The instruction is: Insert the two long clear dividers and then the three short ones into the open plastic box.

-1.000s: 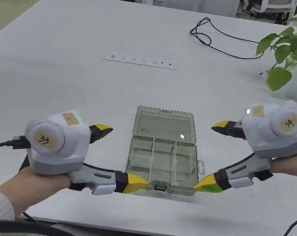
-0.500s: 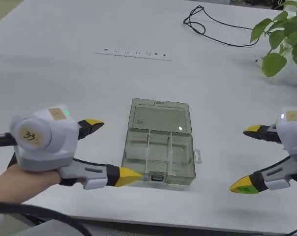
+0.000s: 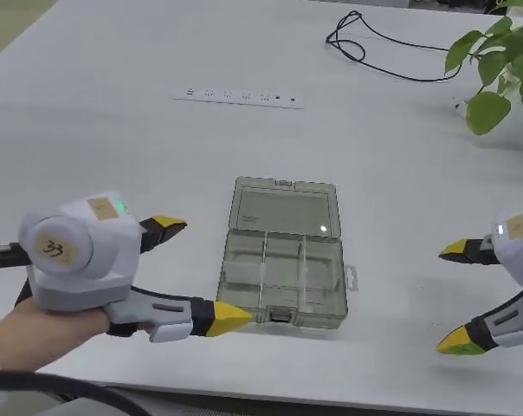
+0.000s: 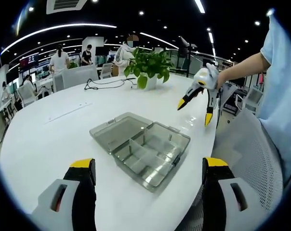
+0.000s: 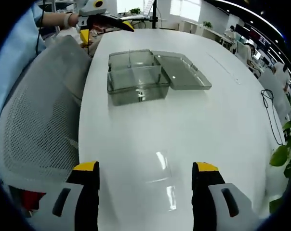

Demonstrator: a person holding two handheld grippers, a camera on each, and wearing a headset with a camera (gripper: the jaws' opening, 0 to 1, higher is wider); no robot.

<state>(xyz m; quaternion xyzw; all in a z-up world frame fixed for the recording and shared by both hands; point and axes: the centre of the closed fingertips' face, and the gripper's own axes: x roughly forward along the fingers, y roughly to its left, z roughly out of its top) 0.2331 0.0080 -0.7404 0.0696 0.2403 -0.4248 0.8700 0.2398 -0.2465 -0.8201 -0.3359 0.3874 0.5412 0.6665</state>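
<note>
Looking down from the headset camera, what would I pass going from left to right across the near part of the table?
Left gripper, jaws open and empty → open plastic box, lid folded back, dividers inside → right gripper, jaws open and empty.

I've got my left gripper [image 3: 209, 270] up: rounded white housing, black jaws tipped yellow, a tan sticker [image 3: 55, 249] marked 33, green light [image 3: 120, 206] above it, black cable [image 3: 0, 255] left of it. My right gripper [image 3: 455, 298] matches. Pale blue sleeve [image 4: 280, 62].
</note>
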